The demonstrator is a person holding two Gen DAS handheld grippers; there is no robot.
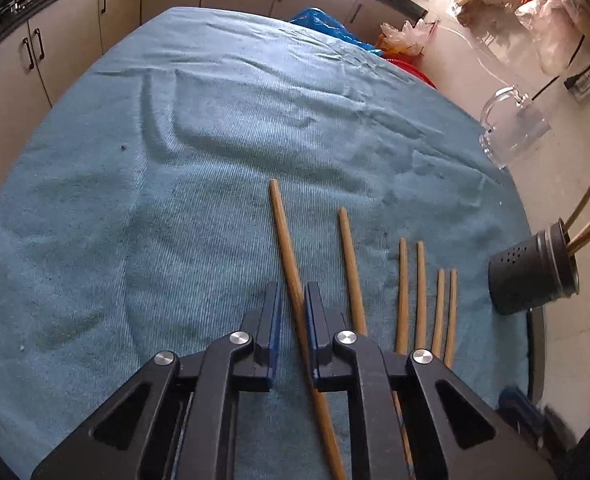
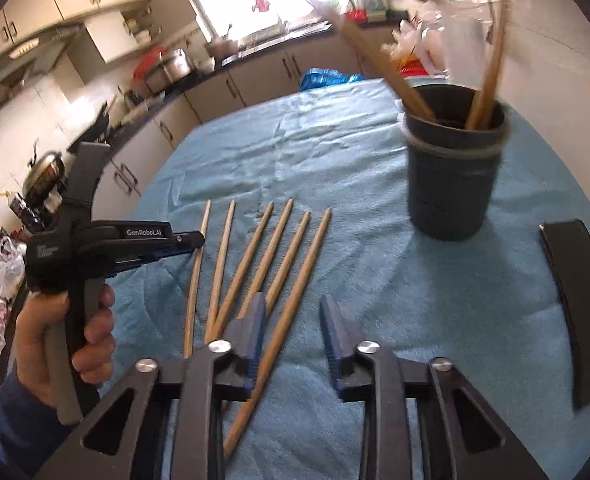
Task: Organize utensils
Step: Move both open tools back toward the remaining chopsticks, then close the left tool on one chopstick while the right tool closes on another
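My left claw (image 1: pixel 293 300) clamps one chopstick (image 1: pixel 285 240); right claw (image 2: pixel 293 320) gapes empty; some chopsticks fill the holder (image 2: pixel 453 168) by the tabletop's far edge, six remain.

Holder (image 2: pixel 453 172) blocks right; cloth (image 1: pixel 155 200) left lies open.

Motion smears the dark holder (image 2: pixel 453 176) and its upright sticks; the left gripper (image 1: pixel 293 300) covers part of its chopstick (image 1: pixel 285 236), whose lower end leaves the frame.

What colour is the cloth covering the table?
Light blue cloth, ribbed and wrinkled; it shows best in the left wrist view.
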